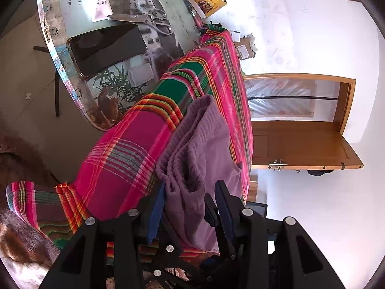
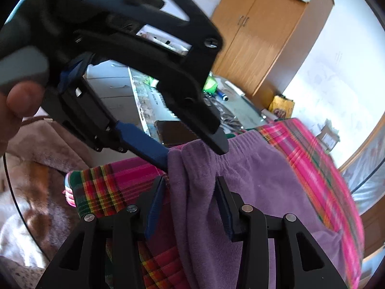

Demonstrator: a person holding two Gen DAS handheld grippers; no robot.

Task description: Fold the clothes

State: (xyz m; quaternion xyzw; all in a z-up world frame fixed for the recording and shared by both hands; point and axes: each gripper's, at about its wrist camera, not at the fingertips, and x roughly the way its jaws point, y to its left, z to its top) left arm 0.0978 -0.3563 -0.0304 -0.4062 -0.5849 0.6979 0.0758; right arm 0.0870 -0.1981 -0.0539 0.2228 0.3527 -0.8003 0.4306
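- The left gripper (image 1: 190, 204) has its jaws partly open, with bunched folds of the purple garment (image 1: 197, 149) between its fingers; whether they pinch it cannot be told.
- The right gripper (image 2: 190, 204) likewise straddles the garment's edge, grip unclear.
- The garment lies ahead of both on a plaid cloth (image 1: 134, 149).
- Left of the left gripper, beyond the cloth, a phone (image 1: 105, 48) lies on the table (image 1: 166, 7).
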